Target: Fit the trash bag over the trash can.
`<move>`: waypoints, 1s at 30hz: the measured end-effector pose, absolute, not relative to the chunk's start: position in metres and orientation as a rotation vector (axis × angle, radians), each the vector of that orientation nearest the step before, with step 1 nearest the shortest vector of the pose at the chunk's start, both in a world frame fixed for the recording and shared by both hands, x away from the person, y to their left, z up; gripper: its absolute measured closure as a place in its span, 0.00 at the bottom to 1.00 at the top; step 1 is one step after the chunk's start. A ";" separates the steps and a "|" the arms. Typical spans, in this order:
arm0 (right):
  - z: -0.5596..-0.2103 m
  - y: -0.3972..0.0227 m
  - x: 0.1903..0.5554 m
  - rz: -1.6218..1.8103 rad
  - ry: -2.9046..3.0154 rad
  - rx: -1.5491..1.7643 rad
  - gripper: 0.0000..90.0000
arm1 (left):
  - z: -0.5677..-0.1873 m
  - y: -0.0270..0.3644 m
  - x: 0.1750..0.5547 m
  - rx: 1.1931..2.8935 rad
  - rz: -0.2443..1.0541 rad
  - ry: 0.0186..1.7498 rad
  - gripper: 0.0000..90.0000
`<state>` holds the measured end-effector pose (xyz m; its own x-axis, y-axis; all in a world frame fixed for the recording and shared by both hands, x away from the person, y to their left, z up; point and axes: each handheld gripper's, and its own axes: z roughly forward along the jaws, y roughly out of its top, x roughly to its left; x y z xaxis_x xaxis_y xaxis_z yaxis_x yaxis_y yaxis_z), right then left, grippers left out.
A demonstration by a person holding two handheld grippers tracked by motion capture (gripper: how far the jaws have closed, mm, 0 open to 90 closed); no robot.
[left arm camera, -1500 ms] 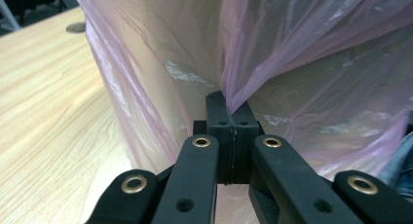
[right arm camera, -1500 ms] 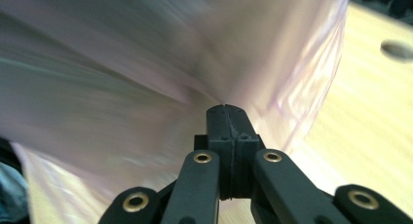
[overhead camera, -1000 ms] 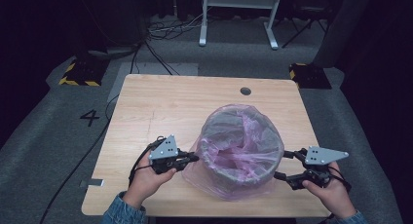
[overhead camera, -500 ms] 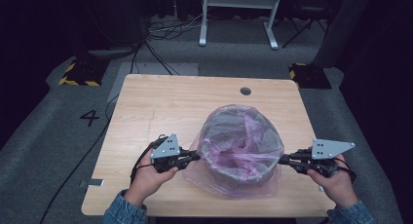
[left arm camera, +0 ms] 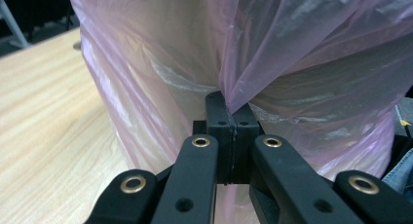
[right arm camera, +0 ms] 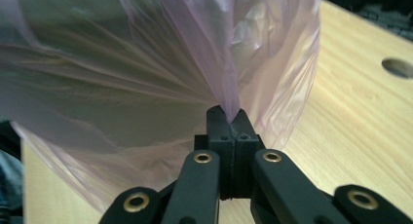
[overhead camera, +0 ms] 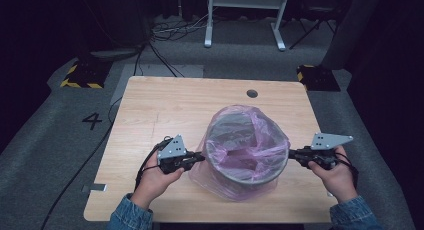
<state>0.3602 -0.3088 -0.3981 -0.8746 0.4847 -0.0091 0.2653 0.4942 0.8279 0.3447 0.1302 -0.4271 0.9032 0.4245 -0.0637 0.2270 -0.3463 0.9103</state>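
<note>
A grey round bin [overhead camera: 235, 177] stands on the wooden table [overhead camera: 170, 110], lined with a thin pink plastic bag [overhead camera: 260, 142] that drapes over its rim. My left gripper [overhead camera: 202, 156] is at the bin's left side, shut on a pinch of the bag [left arm camera: 160, 48]; its tips [left arm camera: 228, 104] clamp the film. At the bin's right side my right gripper [overhead camera: 292, 153] is shut on a fold of the bag [right arm camera: 146, 63], which fans out taut from its closed tips [right arm camera: 229, 118].
A round cable hole [overhead camera: 252, 93] sits near the table's far edge. Cables trail from the left gripper over the near left of the table [overhead camera: 145, 170]. Beyond the table are a white stand [overhead camera: 245, 15] and dark floor.
The right gripper, open and lower beside the bin a second ago, has moved up to the rim and shut on the bag, drawing it rightward. The left gripper has kept its hold.
</note>
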 end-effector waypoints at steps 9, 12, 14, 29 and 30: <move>-0.438 -0.299 0.366 1.160 2.665 0.703 1.00 | -0.454 0.125 0.345 2.044 0.126 0.482 1.00; -0.449 -0.303 0.358 1.182 2.682 0.711 1.00 | -0.460 0.129 0.338 2.037 0.098 0.466 1.00; -0.450 -0.309 0.350 1.199 2.689 0.724 1.00 | -0.463 0.134 0.335 2.024 0.070 0.473 1.00; -0.377 -0.354 0.332 1.488 2.300 0.799 0.34 | -0.458 0.171 0.319 1.864 0.354 0.625 0.37; -0.368 -0.352 0.331 1.496 2.280 0.798 0.33 | -0.458 0.173 0.319 1.866 0.375 0.640 0.36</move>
